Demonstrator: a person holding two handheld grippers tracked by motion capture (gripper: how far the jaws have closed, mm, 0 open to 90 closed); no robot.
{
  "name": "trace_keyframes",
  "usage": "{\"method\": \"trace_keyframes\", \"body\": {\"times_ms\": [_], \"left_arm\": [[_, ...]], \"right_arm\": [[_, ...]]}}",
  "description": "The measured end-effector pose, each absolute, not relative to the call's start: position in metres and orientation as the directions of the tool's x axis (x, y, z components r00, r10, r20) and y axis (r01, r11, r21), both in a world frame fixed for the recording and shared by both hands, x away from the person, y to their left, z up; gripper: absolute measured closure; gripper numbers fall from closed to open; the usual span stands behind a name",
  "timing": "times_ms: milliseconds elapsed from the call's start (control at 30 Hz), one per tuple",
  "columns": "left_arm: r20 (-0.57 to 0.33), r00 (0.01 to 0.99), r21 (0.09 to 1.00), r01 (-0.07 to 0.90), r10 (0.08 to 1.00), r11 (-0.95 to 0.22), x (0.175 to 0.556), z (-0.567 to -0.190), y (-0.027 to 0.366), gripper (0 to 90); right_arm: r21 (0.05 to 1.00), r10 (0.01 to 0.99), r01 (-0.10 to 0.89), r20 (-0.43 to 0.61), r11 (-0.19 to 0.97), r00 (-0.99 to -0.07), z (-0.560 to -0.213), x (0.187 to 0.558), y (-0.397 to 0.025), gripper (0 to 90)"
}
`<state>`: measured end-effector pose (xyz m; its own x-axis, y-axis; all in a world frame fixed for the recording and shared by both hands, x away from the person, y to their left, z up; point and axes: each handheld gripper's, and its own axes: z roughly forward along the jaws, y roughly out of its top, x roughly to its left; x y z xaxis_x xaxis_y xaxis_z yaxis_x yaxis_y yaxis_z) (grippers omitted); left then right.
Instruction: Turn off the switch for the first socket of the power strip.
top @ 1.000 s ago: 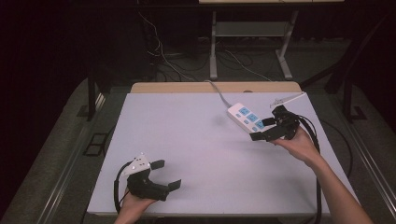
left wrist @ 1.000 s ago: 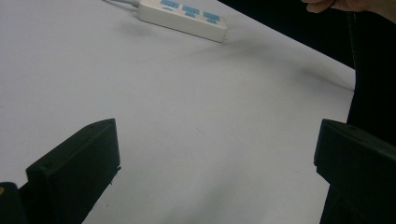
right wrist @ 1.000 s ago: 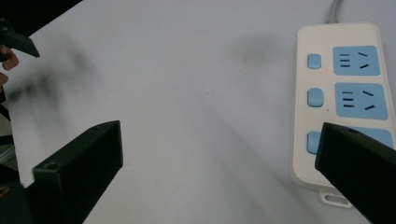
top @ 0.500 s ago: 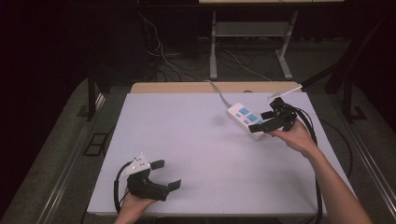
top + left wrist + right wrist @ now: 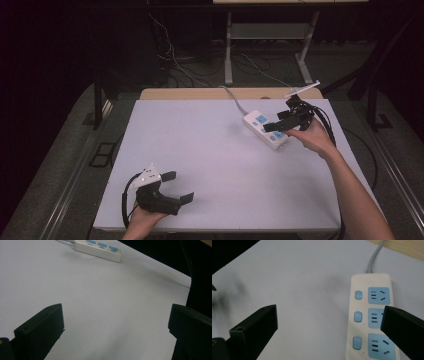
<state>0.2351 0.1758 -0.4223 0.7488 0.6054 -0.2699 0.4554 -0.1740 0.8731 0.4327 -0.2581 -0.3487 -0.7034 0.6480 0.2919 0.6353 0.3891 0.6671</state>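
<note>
- The step in hand looks like the approach: the right gripper [image 5: 281, 121] hangs over the power strip [image 5: 266, 129] in the upper right of the high view, jaws spread and holding nothing.
- In the right gripper view the strip [image 5: 372, 317] lies at the right of the frame, one black jaw overlapping its sockets, the other out over bare table [image 5: 294, 285] at lower left.
- The strip has three blue sockets, each with a blue switch [image 5: 358, 316] beside it; a small red light shows near the top switch.
- The next move, I judge, calls for shifting toward the strip so the jaws straddle its body or line up on a switch, then lowering.
- The right forearm runs up from the lower right corner of the high view, wrist bent, gripper pointing left.
- The left gripper [image 5: 177, 187] rests at the lower left of the high view, low on the table, jaws wide apart and empty, well away from the strip.
- In the left gripper view the strip [image 5: 97, 249] sits far off at the top of the frame.
</note>
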Motion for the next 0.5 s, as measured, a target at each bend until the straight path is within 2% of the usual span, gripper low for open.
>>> {"method": "trace_keyframes", "body": {"times_ms": [500], "left_arm": [[-0.269, 0.748, 0.875, 0.453, 0.606, -0.171, 0.236, -0.422, 0.177, 0.0]], "right_arm": [[0.667, 0.673, 0.668, 0.330, 0.330, -0.662, -0.357, 0.459, -0.257, 0.6]]}}
